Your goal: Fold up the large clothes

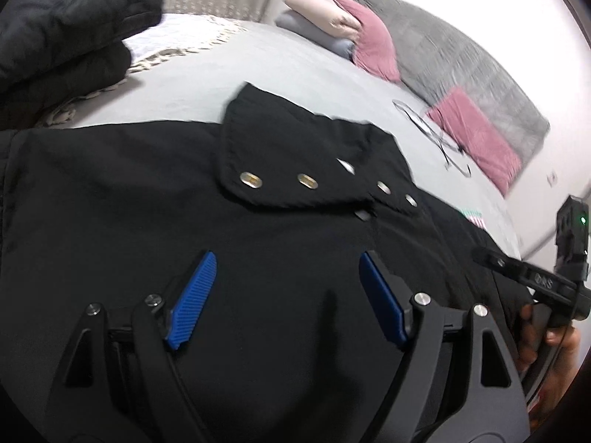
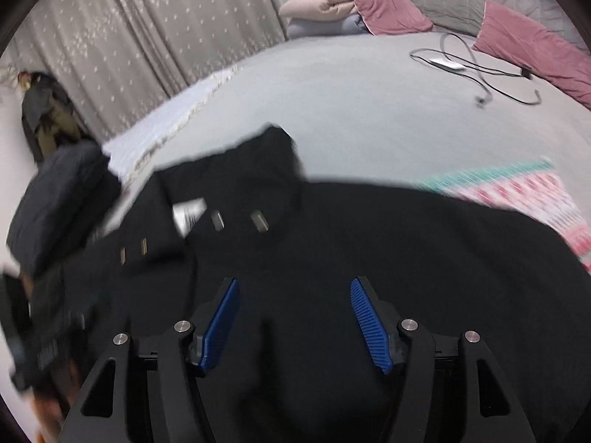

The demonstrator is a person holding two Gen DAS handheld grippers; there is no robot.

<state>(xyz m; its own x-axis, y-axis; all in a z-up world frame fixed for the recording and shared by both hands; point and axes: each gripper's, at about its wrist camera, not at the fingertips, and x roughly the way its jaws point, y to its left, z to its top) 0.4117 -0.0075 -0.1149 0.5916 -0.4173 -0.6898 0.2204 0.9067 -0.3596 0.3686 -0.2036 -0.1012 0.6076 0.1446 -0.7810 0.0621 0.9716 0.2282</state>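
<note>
A large black coat [image 1: 155,199] with a flap collar and metal snaps [image 1: 250,179] lies spread on the grey bed [image 1: 207,66]. It also fills the lower right wrist view [image 2: 369,229]. My left gripper [image 1: 286,265] hovers over the coat body below the collar, jaws wide apart, empty. My right gripper [image 2: 293,288] is open and empty over the coat too. In the left wrist view the right gripper's body [image 1: 535,280] and the hand holding it show at the right edge.
A second dark padded garment [image 1: 70,26] lies folded at the bed's far left. Pink pillows [image 1: 373,37] and a grey headboard [image 1: 461,66] stand at the back. A cable and charger [image 2: 476,70] lie on the bed. A patterned cloth [image 2: 524,195] lies right of the coat.
</note>
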